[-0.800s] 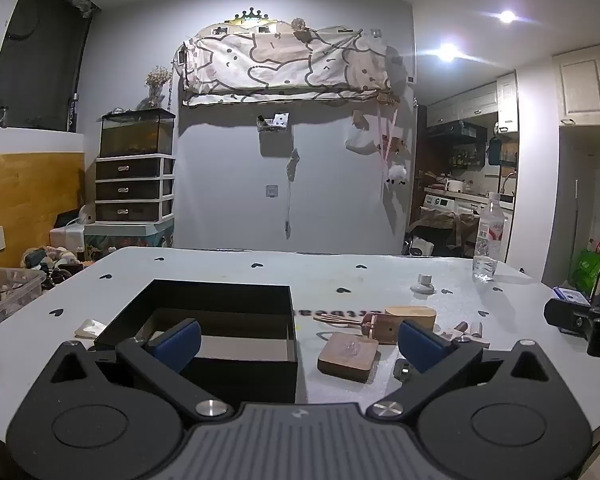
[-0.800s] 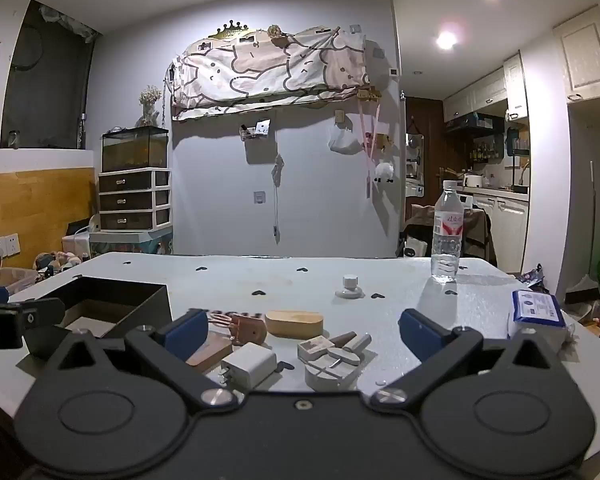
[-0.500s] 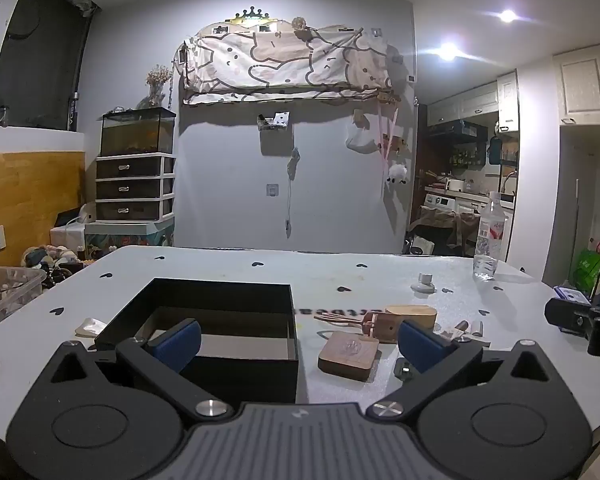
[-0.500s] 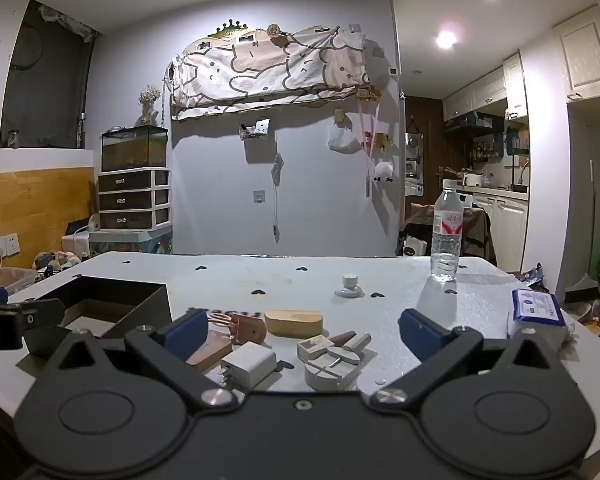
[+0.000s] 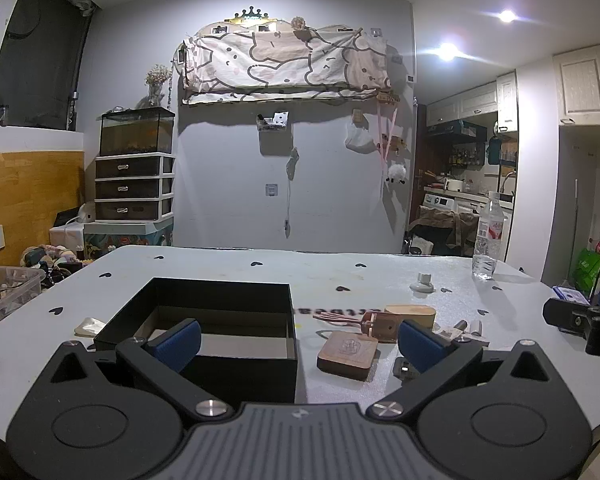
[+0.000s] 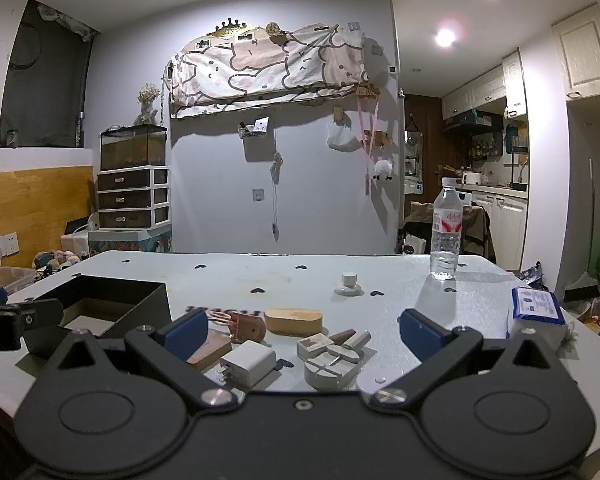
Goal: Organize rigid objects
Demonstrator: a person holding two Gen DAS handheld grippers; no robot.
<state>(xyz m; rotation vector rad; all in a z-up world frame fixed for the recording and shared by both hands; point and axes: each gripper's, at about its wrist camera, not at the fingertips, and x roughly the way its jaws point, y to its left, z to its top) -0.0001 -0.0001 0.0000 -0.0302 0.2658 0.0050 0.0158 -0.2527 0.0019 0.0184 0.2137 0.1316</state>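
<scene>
The left tool (image 5: 298,342) is matt black plastic with ribbed grey housing, bright metal pivot screws and matt blue pads (image 5: 179,344). Just ahead of it, the black box (image 5: 204,324) looks like matt card. Ahead on its right lies a dark, smooth wooden block (image 5: 348,354). The bench (image 5: 236,268) has a pale, faintly grainy covering. Between the right tool's (image 6: 302,334) fingers sit a glossy white plastic charger (image 6: 247,362) and, farther ahead, a light smooth wooden oval block (image 6: 294,320). Beyond stands a clear plastic bottle (image 6: 446,236).
</scene>
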